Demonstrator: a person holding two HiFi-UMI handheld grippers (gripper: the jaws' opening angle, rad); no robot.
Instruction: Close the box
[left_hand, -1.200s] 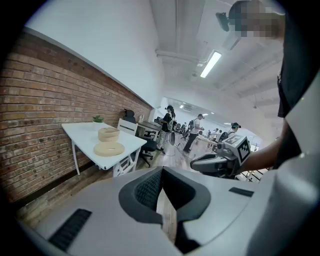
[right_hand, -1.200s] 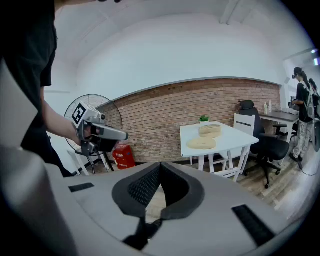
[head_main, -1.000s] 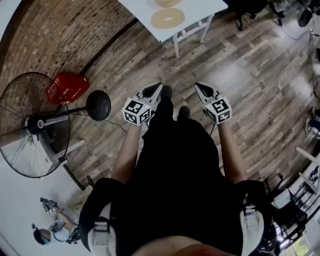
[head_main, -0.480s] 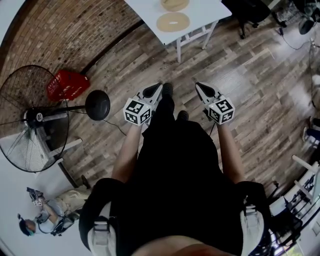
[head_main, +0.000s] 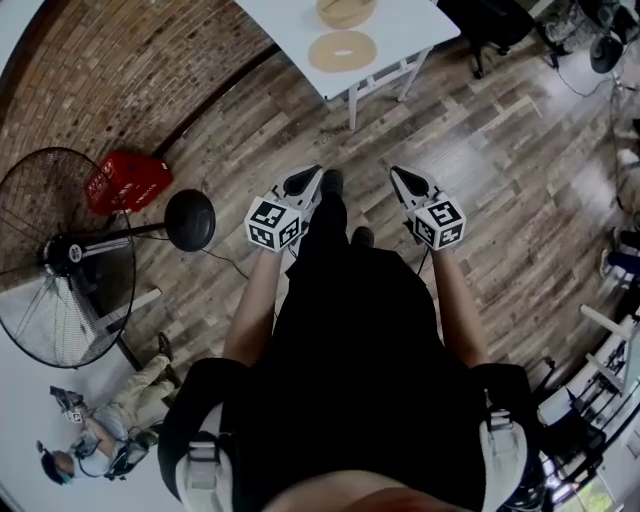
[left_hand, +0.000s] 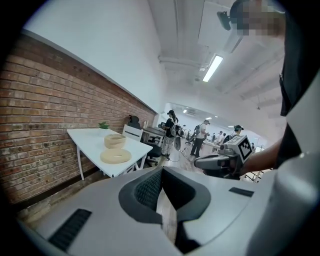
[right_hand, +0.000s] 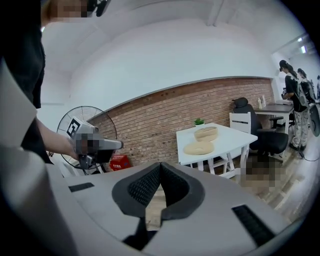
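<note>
- While I am standing on the brown wood-plank floor (head_main: 500, 180), I am holding the left hand-held gripper (head_main: 312, 176) and the right hand-held gripper (head_main: 401, 177) out in front of my body. They are side by side and apart from each other, both pointing toward the white rectangular surface (head_main: 400, 25).
- The left hand-held gripper's jaws are pressing together at the tips, narrow, and nothing is sitting between them.
- The right hand-held gripper's jaws are likewise meeting at the tips, narrow and gripping nothing.
- The round tan open-topped box (head_main: 345, 10) is sitting on the surface, well apart from both hand-held grippers.
- The flat round tan lid (head_main: 342, 50) is lying on the surface just beside the box, on the side nearer me, so it is not covering the box.
- The small green plant (right_hand: 199, 121) is standing at the far end of the surface, close to the red-brown brick wall (head_main: 100, 70).
- The black pedestal fan with a round wire cage (head_main: 60, 255) is standing on my left.
- The red plastic basket (head_main: 128, 182) is lying near the brick wall, just beside the fan.
- The black office chair (right_hand: 250, 125) is standing beside the surface.
- Another person (head_main: 110, 430) is sitting low on the pale floor at my lower left.
</note>
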